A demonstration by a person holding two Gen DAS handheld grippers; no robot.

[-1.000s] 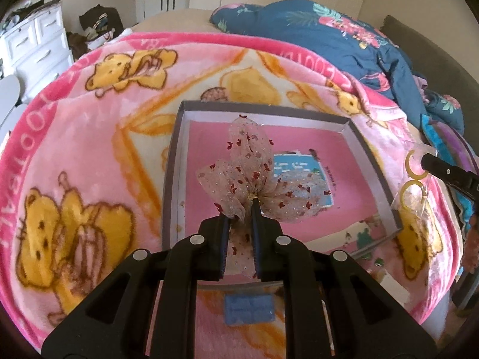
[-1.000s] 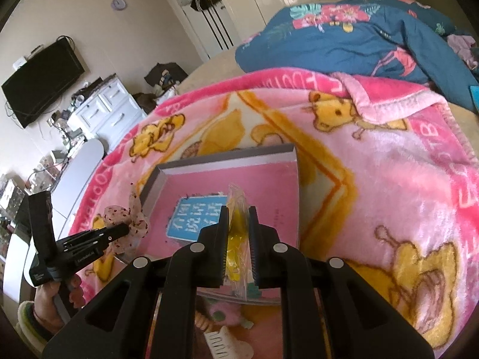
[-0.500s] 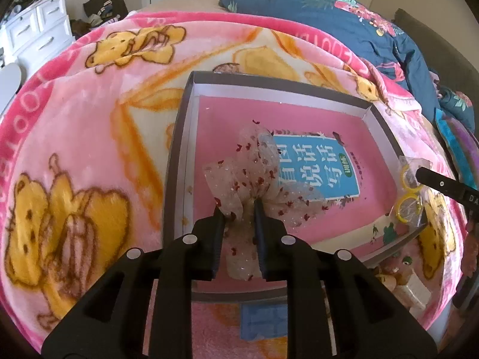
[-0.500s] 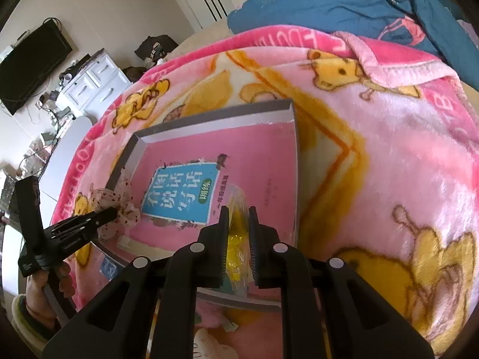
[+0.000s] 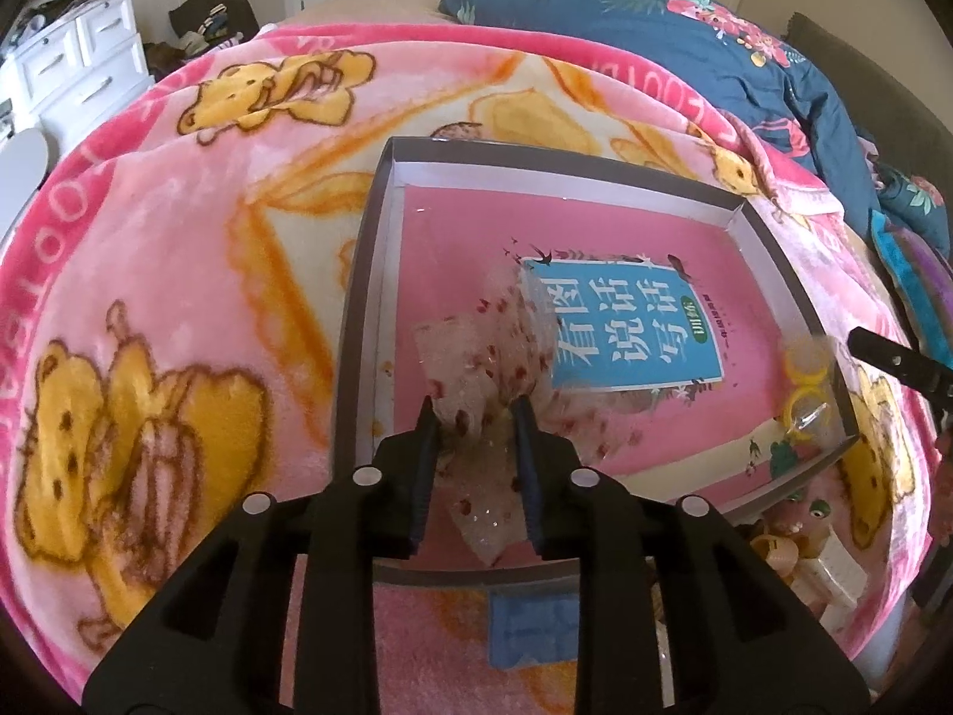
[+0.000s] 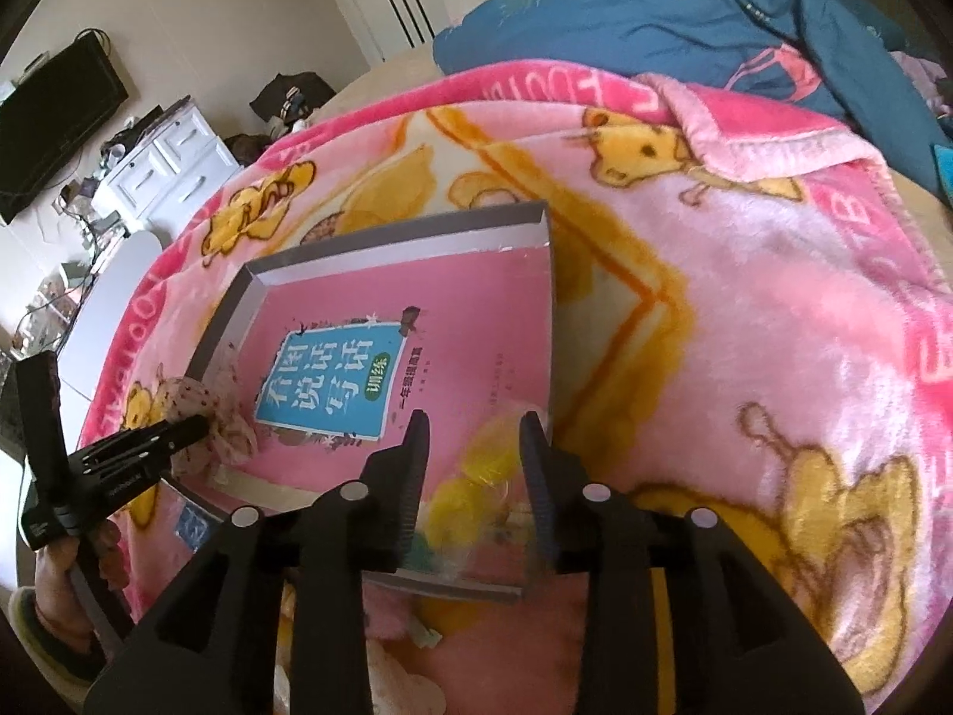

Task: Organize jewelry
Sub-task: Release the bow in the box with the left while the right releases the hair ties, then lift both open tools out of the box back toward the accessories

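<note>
A: What sits in the grey tray (image 5: 357, 322)?

B: A pink book (image 6: 476, 322) with a blue title panel covers its floor. At the tray's left side a sheer bow with red dots (image 5: 476, 357) lies half on the book

A: And the left gripper (image 5: 473, 417)?

B: Its jaws are opening, the bow between them; the pads look just clear of the fabric

A: The tray's other end?

B: In the near right corner lies a clear packet of yellow hoop earrings (image 5: 807, 381). The right gripper (image 6: 473, 435) is over it, jaws opening, the packet between them and released

A: What does the tray rest on?

B: A pink bear blanket (image 6: 774, 328) on the bed
</note>
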